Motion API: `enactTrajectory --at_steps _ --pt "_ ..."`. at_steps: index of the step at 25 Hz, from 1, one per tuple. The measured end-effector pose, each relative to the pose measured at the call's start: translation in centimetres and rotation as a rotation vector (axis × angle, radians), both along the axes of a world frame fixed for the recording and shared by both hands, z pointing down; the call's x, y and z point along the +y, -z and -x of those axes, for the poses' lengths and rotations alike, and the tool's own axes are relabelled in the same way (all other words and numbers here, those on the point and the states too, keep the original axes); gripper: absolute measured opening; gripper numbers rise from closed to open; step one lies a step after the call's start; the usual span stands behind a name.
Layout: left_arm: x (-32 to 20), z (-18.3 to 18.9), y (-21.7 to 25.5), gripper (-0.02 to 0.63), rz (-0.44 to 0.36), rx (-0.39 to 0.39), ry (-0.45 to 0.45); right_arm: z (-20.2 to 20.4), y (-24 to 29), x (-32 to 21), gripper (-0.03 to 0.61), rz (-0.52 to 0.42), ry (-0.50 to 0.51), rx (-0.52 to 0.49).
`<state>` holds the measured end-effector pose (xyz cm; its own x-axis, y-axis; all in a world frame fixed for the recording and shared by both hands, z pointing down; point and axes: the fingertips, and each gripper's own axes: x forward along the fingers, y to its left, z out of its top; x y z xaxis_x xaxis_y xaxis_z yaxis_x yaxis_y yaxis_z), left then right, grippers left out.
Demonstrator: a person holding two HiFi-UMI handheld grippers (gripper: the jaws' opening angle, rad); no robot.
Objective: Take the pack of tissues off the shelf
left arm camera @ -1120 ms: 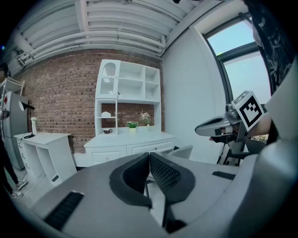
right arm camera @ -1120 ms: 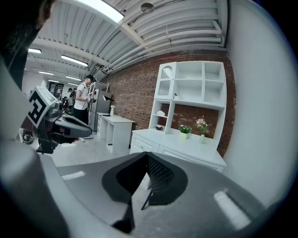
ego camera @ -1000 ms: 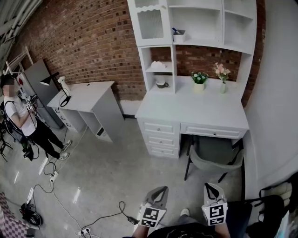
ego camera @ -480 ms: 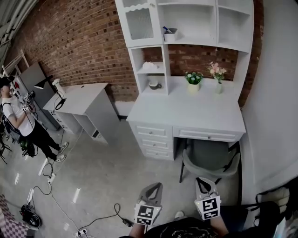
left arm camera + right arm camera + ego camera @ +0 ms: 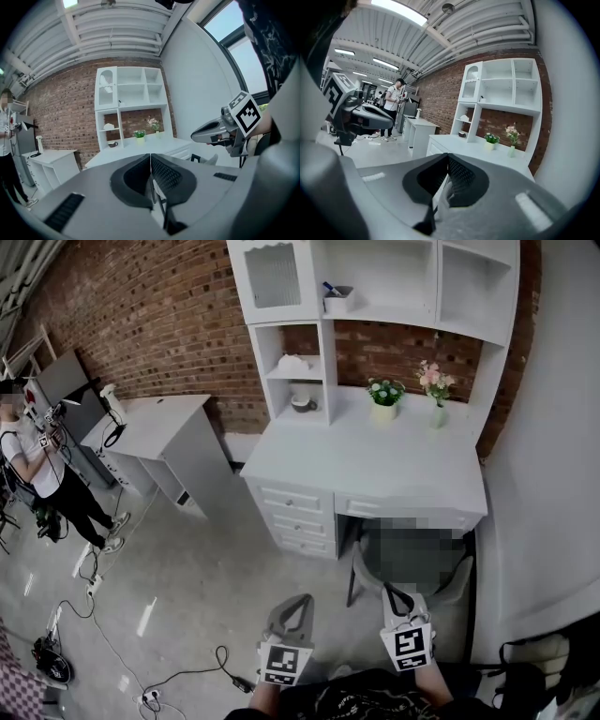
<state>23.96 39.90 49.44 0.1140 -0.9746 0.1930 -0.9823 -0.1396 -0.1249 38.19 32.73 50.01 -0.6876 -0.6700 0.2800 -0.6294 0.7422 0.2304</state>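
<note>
pack of tissues (image 5: 292,363) sits on the cubby shelf (image 5: 313,378), upper centre, above a cup (image 5: 302,402), well beyond the tabletop (image 5: 375,460). left gripper (image 5: 302,602) and right gripper (image 5: 390,591), bottom of frame: jaws closed, empty, since nothing is within reach yet.

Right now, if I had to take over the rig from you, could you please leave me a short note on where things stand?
Left gripper: jaws shut, nothing between them, held low in front of the body.
Right gripper: jaws shut, empty, beside the left one.
Pack of tissues: lying on the small shelf above the cup, at the left end of the white desk.
Done: nothing yet; the pack is untouched and both grippers are well short of the desk.
Left: step up to the desk, open one gripper, close on the pack, and lift it off the shelf.
</note>
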Motion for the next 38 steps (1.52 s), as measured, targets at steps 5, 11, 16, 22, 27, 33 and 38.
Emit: enactTrajectory --at_steps 5,11,16,22,27,33,38 --pt "-2.3 0.6 0.6 0.009 -0.023 -0.008 0.003 0.4 0.5 -1.8 0.005 -0.033 0.024 -0.002" --pt "-4.6 2.1 1.0 0.009 -0.049 -0.011 0.007 1.5 0.7 -4.0 0.005 -0.061 0.017 -0.001" --pt "-6.4 3.8 0.7 0.009 -0.050 0.003 0.024 3.1 0.3 -5.3 0.005 -0.057 0.037 0.023" --pt "-9.2 5.8 0.7 0.009 -0.053 -0.010 0.008 4.9 0.7 -8.0 0.005 -0.075 0.005 0.033" --pt "-11.7 8.0 1.5 0.009 -0.078 -0.024 -0.011 6.6 1.0 -10.4 0.004 -0.079 -0.027 0.033" --pt "-14.4 11.6 2.4 0.009 -0.099 -0.006 -0.029 9.5 1.2 -13.1 0.005 -0.074 -0.050 0.045" --pt "-16.5 14.8 2.4 0.009 -0.099 -0.010 -0.055 12.8 1.6 -14.7 0.005 -0.089 -0.065 0.063"
